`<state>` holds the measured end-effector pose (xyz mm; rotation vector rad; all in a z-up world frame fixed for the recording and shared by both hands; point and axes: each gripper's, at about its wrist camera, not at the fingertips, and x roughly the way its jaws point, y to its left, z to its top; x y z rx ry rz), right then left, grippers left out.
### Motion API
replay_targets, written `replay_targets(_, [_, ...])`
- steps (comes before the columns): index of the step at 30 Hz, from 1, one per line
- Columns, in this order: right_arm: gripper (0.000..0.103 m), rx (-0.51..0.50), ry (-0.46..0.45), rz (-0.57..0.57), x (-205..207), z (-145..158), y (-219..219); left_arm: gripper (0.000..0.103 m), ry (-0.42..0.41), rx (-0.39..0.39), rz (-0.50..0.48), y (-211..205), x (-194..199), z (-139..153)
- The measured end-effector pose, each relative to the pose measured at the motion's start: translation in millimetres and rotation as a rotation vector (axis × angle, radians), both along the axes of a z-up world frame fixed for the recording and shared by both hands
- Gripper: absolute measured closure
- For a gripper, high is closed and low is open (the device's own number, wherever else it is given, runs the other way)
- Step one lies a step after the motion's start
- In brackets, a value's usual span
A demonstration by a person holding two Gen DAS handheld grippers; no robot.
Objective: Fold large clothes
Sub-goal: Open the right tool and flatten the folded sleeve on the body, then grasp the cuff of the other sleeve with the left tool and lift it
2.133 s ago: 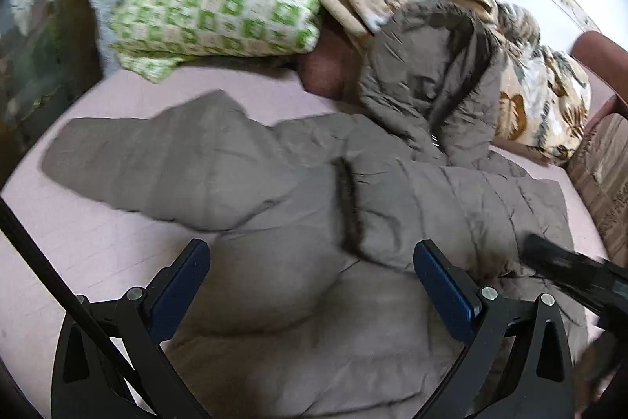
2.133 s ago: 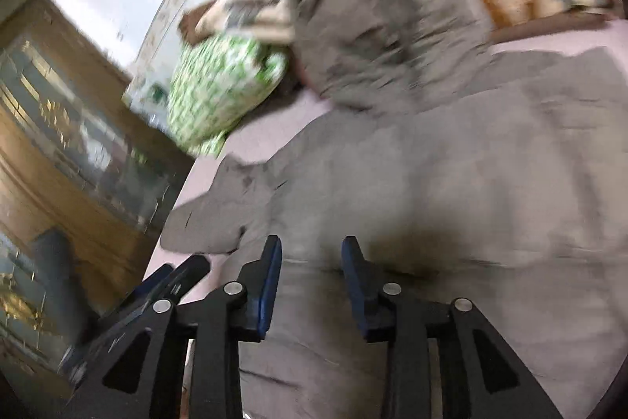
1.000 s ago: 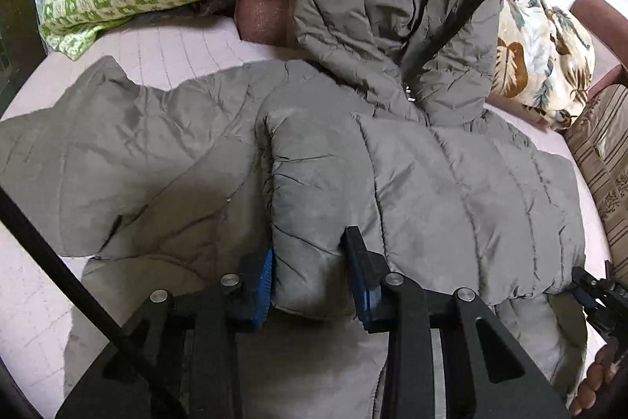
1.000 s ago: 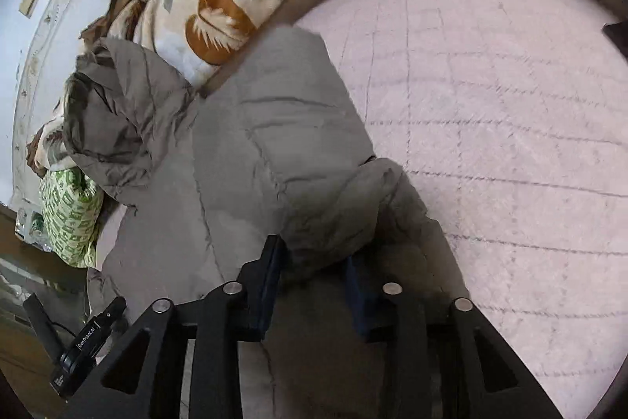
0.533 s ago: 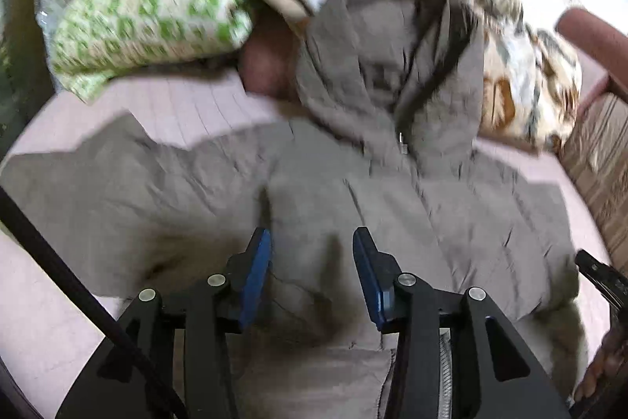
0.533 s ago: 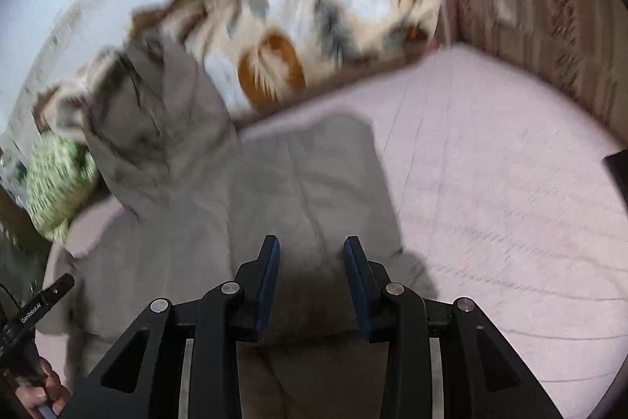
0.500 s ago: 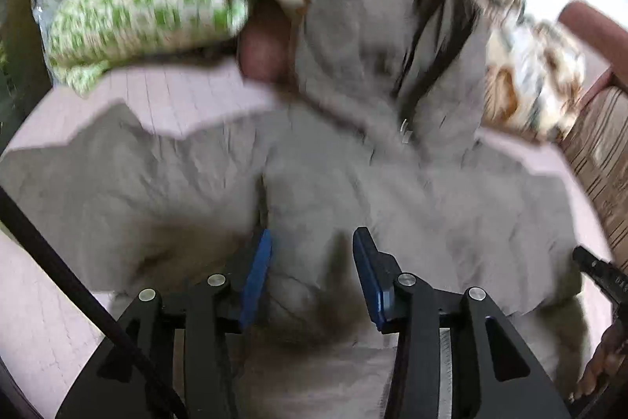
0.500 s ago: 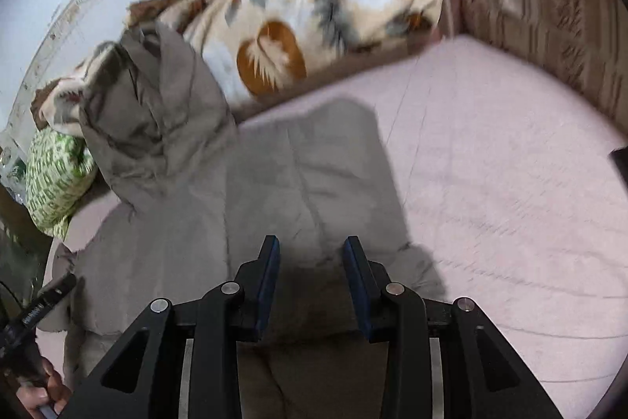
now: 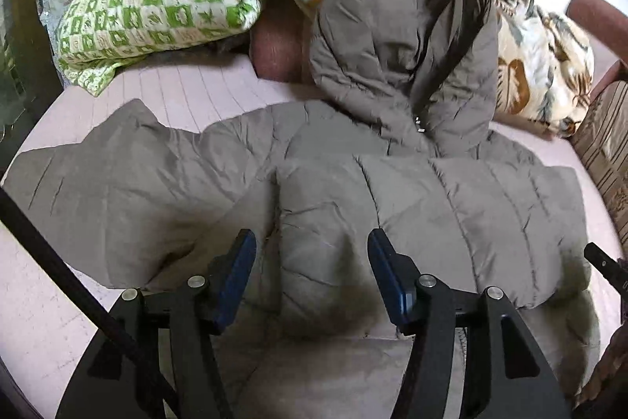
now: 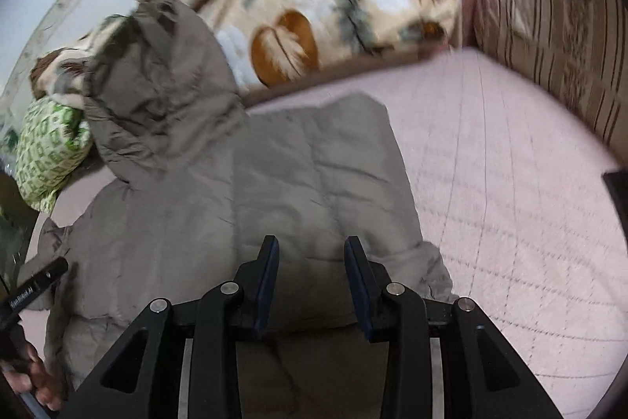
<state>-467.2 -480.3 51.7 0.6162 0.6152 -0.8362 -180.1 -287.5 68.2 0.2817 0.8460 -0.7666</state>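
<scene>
A grey-brown puffer jacket (image 9: pixel 431 199) with a hood (image 9: pixel 400 38) lies on a pink quilted bed (image 9: pixel 188 89). One sleeve is folded across its front; the other sleeve (image 9: pixel 102 191) spreads out to the left. My left gripper (image 9: pixel 312 273) is open above the folded sleeve's lower edge and holds nothing. In the right wrist view the jacket (image 10: pixel 274 183) lies below my right gripper (image 10: pixel 312 281), which is open, its fingers narrowly apart above the fabric. The hood (image 10: pixel 157 93) leans on the bedding behind.
A green-and-white checked pillow (image 9: pixel 157 2) and a leaf-patterned blanket (image 9: pixel 541 65) are piled at the bed's head. A striped cushion (image 10: pixel 549 18) stands at the right. Bare pink bedspread (image 10: pixel 510 183) stretches right of the jacket. A dark cable (image 9: pixel 59 266) crosses the lower left.
Both grippers let go of the folded sleeve and lifted back. My left gripper's fingers have spread wider. The sleeve stays folded across the jacket.
</scene>
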Motion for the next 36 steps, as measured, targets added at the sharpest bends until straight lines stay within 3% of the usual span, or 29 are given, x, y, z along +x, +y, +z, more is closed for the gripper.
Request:
replay_targets(4, [0.065, -0.042, 0.019, 0.049, 11, 10, 16, 0.044, 0.006, 0.014, 0.011, 6, 4, -3])
replay_targets(9, [0.065, -0.027, 0.042, 0.112, 36, 11, 28, 0.044, 0.033, 0.106, 0.011, 3, 8, -26])
replay_targets(11, [0.059, -0.009, 0.072, 0.137, 45, 6, 31, 0.041, 0.043, 0.122, 0.012, 4, 9, -30])
replay_targets(14, [0.058, 0.021, 0.102, 0.140, 53, -2, 33, 0.041, 0.050, 0.095, 0.007, 9, 9, -20])
replay_targets(17, [0.058, -0.002, 0.074, 0.144, 53, 7, 39, 0.041, 0.043, 0.034, 0.013, 22, 12, -2])
replay_targets(19, [0.057, -0.029, 0.061, 0.141, 51, 14, 44, 0.032, 0.037, 0.000, 0.038, 34, 18, 9])
replay_targets(23, [0.055, -0.049, 0.061, 0.169, 58, 15, 56, 0.031, 0.037, -0.030, 0.089, 57, 35, 20])
replay_targets(32, [0.052, -0.058, 0.063, 0.233, 79, 16, 77, 0.031, 0.041, -0.048, 0.240, 125, 91, 25])
replay_targets(36, [0.052, -0.042, 0.060, 0.235, 82, 13, 79, 0.031, 0.080, -0.070, 0.333, 162, 122, 18])
